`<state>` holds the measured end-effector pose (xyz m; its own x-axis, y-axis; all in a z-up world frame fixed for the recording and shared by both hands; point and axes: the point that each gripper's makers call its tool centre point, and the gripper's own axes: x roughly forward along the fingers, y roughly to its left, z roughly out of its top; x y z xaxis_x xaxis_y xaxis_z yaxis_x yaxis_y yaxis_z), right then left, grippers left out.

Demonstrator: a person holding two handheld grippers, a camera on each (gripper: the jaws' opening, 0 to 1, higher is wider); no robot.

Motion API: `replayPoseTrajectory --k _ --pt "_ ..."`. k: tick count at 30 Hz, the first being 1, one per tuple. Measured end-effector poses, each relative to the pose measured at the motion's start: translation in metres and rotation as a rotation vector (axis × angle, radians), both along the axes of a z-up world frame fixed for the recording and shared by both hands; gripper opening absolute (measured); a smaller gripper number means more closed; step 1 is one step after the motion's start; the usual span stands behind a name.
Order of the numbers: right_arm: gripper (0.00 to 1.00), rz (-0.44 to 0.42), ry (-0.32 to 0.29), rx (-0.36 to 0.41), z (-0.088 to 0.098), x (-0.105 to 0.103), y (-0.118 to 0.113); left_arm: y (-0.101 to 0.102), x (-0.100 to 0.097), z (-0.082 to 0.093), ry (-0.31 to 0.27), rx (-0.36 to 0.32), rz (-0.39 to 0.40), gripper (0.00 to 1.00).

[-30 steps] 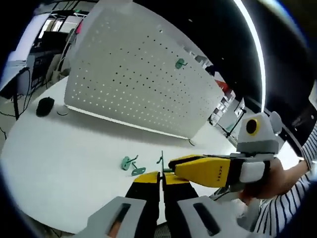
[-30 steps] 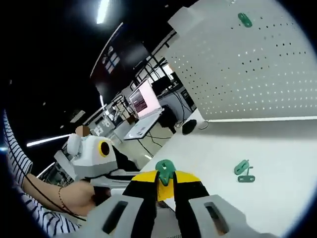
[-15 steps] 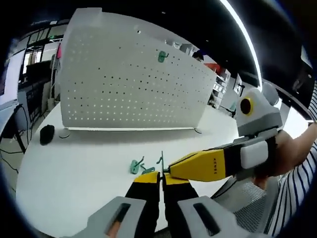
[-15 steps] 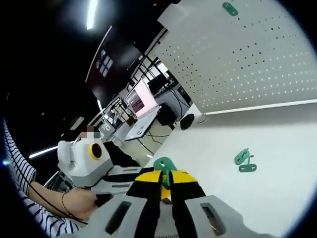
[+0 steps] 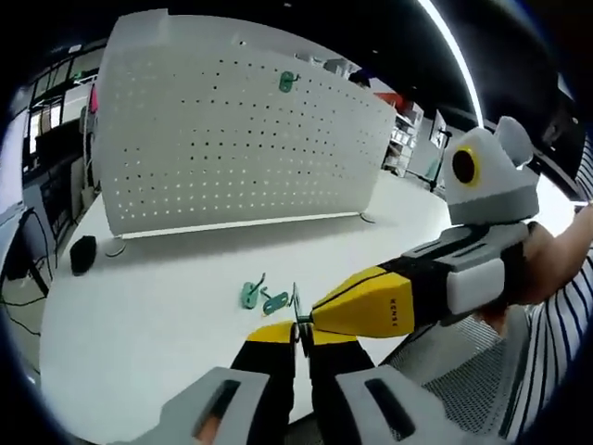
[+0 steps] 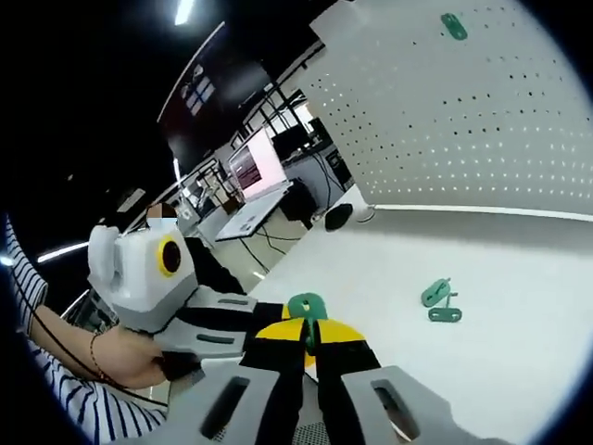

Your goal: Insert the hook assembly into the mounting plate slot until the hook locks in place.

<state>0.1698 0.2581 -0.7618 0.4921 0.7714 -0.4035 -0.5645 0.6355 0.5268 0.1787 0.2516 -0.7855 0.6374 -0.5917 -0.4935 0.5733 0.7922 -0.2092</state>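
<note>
A thin green hook [image 5: 296,304] sticks up between the jaws of my left gripper [image 5: 298,334], which is shut on it. My right gripper [image 6: 309,336] is shut on a green mounting plate [image 6: 306,307] with a rounded top. In the left gripper view the right gripper [image 5: 313,319] comes in from the right, its yellow jaw tips touching the hook. In the right gripper view the left gripper [image 6: 199,313] lies alongside on the left. Two loose green hook parts [image 5: 261,298] [image 6: 435,301] lie on the white table [image 5: 139,315]. Another green hook [image 5: 288,82] [image 6: 453,25] hangs high on the white pegboard [image 5: 232,148].
A black mouse-like object [image 5: 82,252] [image 6: 338,216] lies near the pegboard's end. A mesh chair seat [image 5: 454,357] is below the right gripper. A person's striped sleeve [image 5: 556,324] is at the right. Desks with screens [image 6: 255,171] stand beyond the table edge.
Both views have swung with the hands, so the pegboard now looks more level. The two grippers stay pressed together on the green parts. The loose hooks on the table have not moved.
</note>
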Motion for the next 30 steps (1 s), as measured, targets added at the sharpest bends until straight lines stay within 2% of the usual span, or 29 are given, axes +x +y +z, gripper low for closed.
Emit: replayPoseTrajectory --k 8,13,15,17,19,22,24,26,30 --pt "0.0 -0.004 -0.004 -0.001 0.003 0.0 -0.003 0.005 0.004 0.003 -0.035 0.01 0.019 0.19" --pt "0.0 -0.019 -0.036 0.016 0.012 0.006 -0.009 0.004 0.004 0.004 -0.034 0.0 0.016 0.38" --pt "0.0 -0.03 -0.055 0.015 0.016 0.009 -0.012 0.004 0.005 0.005 -0.04 -0.008 0.02 0.42" --pt "0.0 -0.078 -0.051 0.049 0.022 0.017 -0.016 0.004 0.006 0.007 -0.044 -0.023 0.026 0.49" --pt "0.0 -0.088 -0.059 0.054 0.026 0.02 -0.018 0.003 0.007 0.009 -0.047 -0.039 0.032 0.57" --pt "0.0 -0.089 -0.11 0.03 0.032 0.024 -0.02 0.005 0.008 0.012 -0.057 -0.048 0.048 0.68" --pt "0.0 -0.097 -0.134 0.026 0.036 0.027 -0.021 0.006 0.009 0.012 -0.051 -0.061 0.057 0.72" --pt "0.0 -0.102 -0.188 -0.009 0.041 0.032 -0.023 0.006 0.01 0.014 -0.058 -0.068 0.066 0.77" --pt "0.0 -0.133 -0.237 -0.019 0.05 0.041 -0.026 0.008 0.012 0.017 -0.066 -0.082 0.082 0.86"
